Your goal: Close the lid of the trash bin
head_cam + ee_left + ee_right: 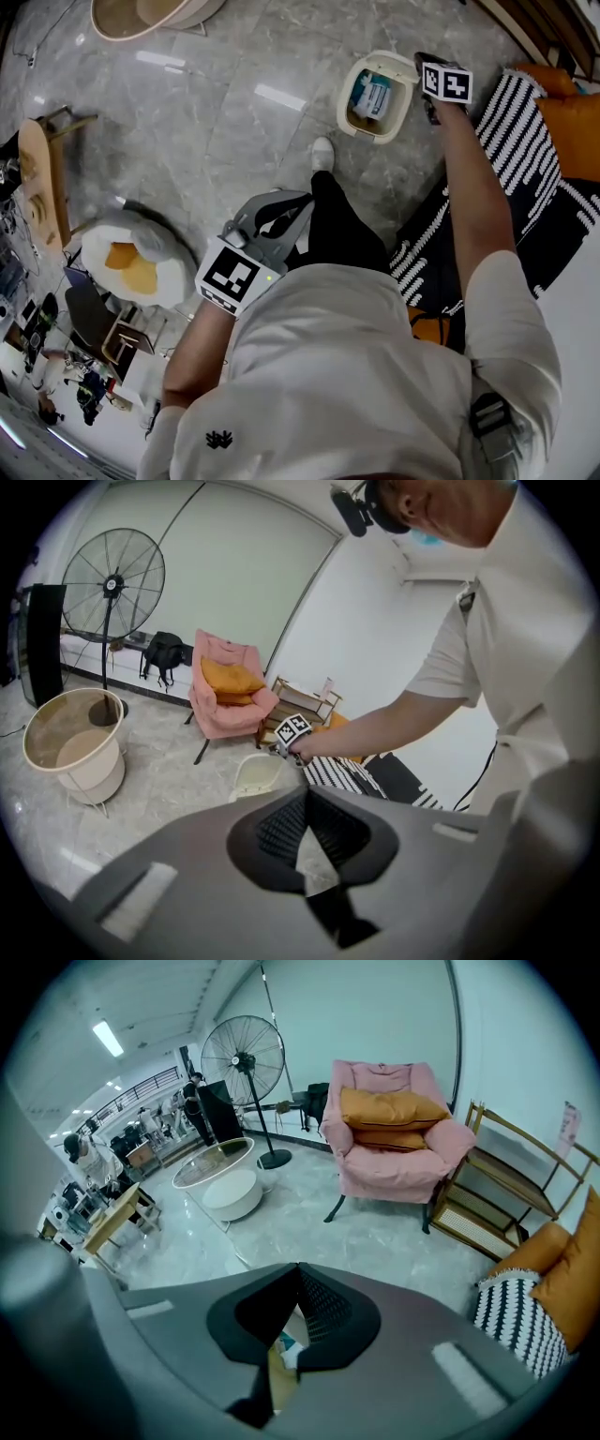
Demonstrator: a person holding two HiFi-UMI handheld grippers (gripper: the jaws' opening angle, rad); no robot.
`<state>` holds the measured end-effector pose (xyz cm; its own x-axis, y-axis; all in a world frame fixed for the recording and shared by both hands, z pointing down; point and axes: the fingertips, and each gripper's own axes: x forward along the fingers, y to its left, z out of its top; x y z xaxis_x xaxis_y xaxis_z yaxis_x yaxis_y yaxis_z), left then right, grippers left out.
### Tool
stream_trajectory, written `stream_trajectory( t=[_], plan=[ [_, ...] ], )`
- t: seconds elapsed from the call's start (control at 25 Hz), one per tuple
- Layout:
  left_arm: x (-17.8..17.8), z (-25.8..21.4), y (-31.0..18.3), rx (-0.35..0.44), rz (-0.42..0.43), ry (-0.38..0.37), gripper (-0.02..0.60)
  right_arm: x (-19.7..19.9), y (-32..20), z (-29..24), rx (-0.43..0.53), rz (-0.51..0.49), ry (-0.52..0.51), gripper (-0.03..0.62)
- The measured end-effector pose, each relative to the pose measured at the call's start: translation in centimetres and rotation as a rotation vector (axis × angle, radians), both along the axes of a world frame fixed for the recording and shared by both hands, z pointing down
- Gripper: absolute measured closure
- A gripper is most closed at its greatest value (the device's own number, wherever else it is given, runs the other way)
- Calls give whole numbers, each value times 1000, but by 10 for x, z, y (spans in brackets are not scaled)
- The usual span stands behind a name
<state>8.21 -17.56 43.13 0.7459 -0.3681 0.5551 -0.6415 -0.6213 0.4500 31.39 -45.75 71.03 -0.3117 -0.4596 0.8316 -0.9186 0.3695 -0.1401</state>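
- Open trash bin (345, 94), upper centre of head view, packaging inside; side-on only in left gripper view.
- Right gripper (298, 1269) at bin's right rim, jaws pressed together, holding nothing.
- Left gripper (305, 791) likewise closed, nothing held; open marble floor (234, 112) left of bin.

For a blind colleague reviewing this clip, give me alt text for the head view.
Seen from above, a person's right tool is beside the rim of an open cream trash bin holding a blue-and-white packet, on a grey marble floor. The left tool is held near their leg.
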Motion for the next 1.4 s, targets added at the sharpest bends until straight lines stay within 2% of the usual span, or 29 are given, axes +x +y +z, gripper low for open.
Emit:
stream_trajectory(
  t=[0.2, 0.68, 1.4],
  plan=[
    [-1, 2, 5, -17, 9, 2, 526, -1, 9, -1, -2, 25, -12, 594],
    [-7, 1, 10, 0, 30, 19, 525, -9, 70, 13, -38, 5, -7, 594],
    [-24, 12, 29, -17, 45, 13, 525, -33, 148, 59, -119, 16, -10, 594]
  ],
)
